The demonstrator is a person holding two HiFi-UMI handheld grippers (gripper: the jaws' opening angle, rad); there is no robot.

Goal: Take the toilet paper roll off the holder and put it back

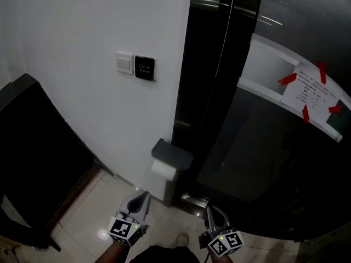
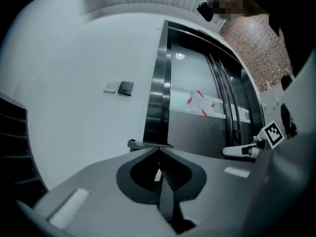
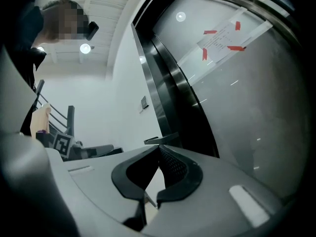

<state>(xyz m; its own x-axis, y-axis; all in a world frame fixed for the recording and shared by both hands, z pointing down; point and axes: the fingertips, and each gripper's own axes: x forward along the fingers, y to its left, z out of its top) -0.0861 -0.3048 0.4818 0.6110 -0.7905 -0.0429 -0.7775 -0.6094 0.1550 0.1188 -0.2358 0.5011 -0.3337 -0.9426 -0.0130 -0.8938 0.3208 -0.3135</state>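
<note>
Roll [image 1: 163,170] on holder [image 1: 173,152], beyond both closed jaws

I see the toilet paper roll [image 1: 163,170] in the holder [image 1: 173,153] on the wall [image 1: 77,26], just left of the door frame [image 1: 202,64], two switch plates [image 1: 136,66] higher to its left.
</note>
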